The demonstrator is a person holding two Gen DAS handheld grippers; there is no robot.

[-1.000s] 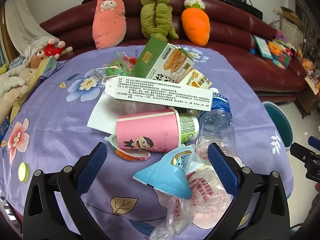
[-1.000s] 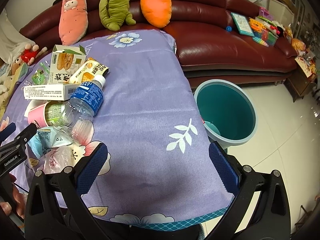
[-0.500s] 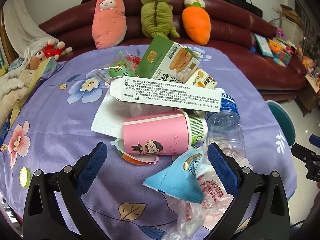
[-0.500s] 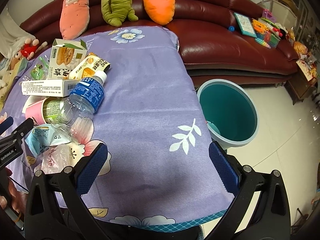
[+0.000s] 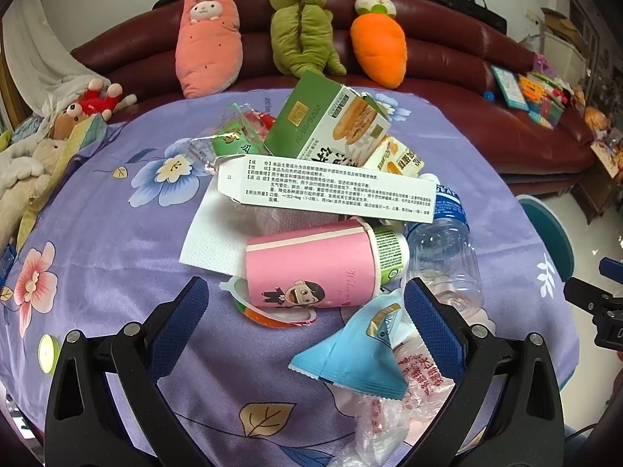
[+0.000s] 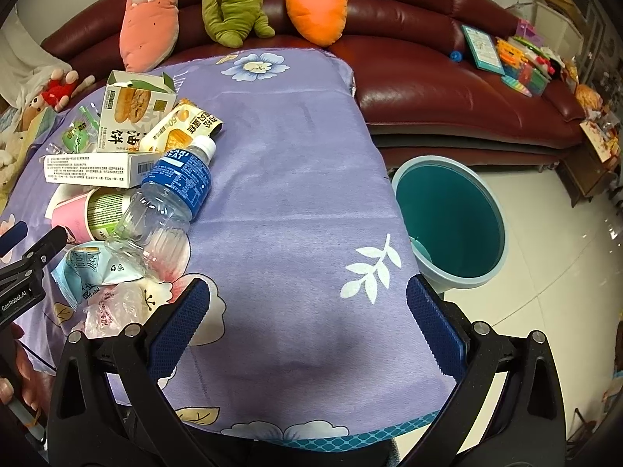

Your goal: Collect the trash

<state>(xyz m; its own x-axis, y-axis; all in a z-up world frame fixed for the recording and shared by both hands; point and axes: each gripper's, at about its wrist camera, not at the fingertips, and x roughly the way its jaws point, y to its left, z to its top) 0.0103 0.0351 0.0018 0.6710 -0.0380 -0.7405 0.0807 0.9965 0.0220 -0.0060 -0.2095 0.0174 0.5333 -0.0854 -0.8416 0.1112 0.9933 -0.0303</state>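
A pile of trash lies on the purple flowered tablecloth: a pink paper cup on its side, a clear plastic bottle with a blue label, a light blue wrapper, a crumpled clear bag, a long white printed box, a green and white food box and a white napkin. My left gripper is open just in front of the pink cup and blue wrapper. My right gripper is open over bare cloth, right of the bottle. A teal bin stands on the floor beside the table.
A dark red sofa runs behind the table with pink, green and orange plush toys on it. More soft toys lie at the far left. Books and toys sit on the sofa's right end. White tile floor surrounds the bin.
My left gripper has drawn back a little from the pile and shifted left, so the trash sits farther right in its view. My right gripper has drifted slightly. Both stay open.
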